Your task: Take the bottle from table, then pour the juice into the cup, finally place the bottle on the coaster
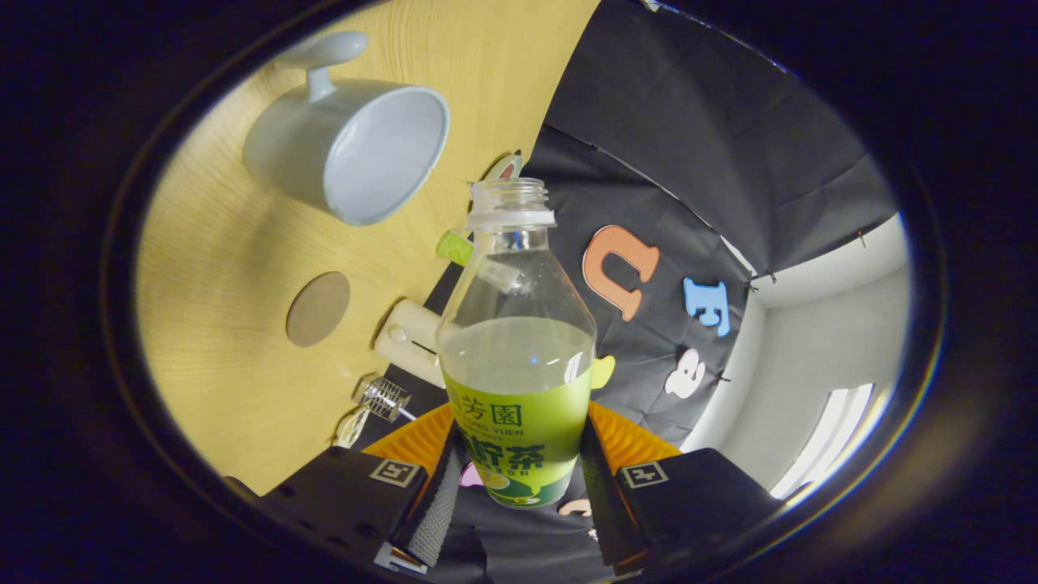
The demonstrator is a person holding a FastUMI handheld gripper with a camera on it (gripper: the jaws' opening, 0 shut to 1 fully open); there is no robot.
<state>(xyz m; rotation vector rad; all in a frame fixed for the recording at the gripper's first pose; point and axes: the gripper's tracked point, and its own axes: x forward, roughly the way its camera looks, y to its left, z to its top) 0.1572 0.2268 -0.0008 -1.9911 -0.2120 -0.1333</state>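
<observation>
My gripper (516, 474) is shut on a clear plastic bottle (516, 357), both fingers pressing on its green label. The bottle is uncapped and holds pale juice up to about its shoulder. The whole view is rolled, so the wooden table (219, 268) stands like a wall beside the bottle. A white cup (349, 150) with a handle sits on that table beyond the bottle's mouth, its opening facing me and looking empty. A round brown coaster (318, 308) lies on the table between the cup and my fingers.
A cream-coloured block (409, 337) and a small clear ribbed object (381, 397) rest at the table's edge close to the bottle. The booth's black cloth wall (689, 162) hangs behind, with a pale wall and a window (827, 422) beyond.
</observation>
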